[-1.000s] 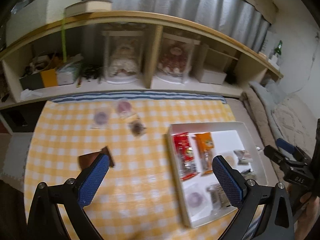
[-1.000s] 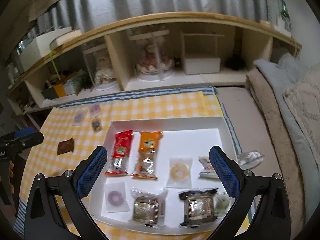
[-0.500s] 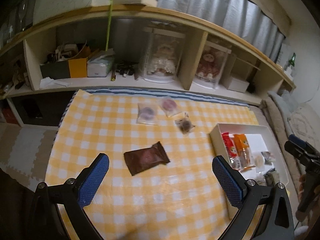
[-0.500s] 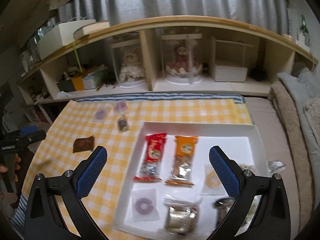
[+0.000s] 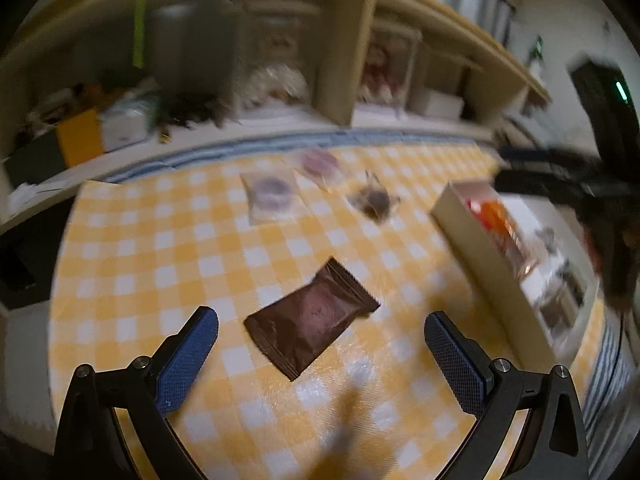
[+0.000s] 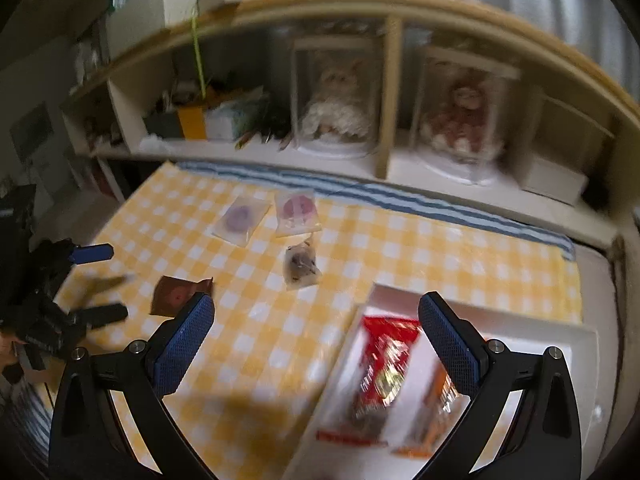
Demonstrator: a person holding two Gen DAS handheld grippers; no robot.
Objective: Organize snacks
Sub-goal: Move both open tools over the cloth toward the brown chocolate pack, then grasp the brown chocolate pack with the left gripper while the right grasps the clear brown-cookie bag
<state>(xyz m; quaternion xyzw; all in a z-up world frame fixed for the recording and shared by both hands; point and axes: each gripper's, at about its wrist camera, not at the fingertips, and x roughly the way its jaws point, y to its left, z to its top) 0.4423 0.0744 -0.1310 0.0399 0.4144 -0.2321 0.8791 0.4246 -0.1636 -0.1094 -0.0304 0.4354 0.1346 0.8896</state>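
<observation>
A brown snack packet [image 5: 310, 320] lies flat on the yellow checked cloth, just ahead of and between the fingers of my open left gripper [image 5: 320, 338]. Further back lie two clear round-sweet packets [image 5: 272, 198] [image 5: 320, 162] and a small dark wrapped sweet [image 5: 374, 200]. At the right stands the white tray [image 5: 468, 236] holding several snacks. My right gripper [image 6: 316, 330] is open and empty, hovering over the tray's left edge [image 6: 340, 360] with a red packet [image 6: 380, 376] and an orange packet [image 6: 436, 404] below it. The brown packet [image 6: 176, 294] and the left gripper [image 6: 86, 284] appear at the left of the right wrist view.
A wooden shelf unit [image 6: 384, 92] with two cased dolls [image 6: 340, 100] [image 6: 464, 120] and clutter runs along the far side of the table. A blue striped cloth [image 6: 400, 196] edges the checked cloth at the back. The view is motion-blurred.
My left gripper has swung left away from the tray and dropped close over the brown packet. My right gripper has shifted left, from above the tray's middle to its left edge.
</observation>
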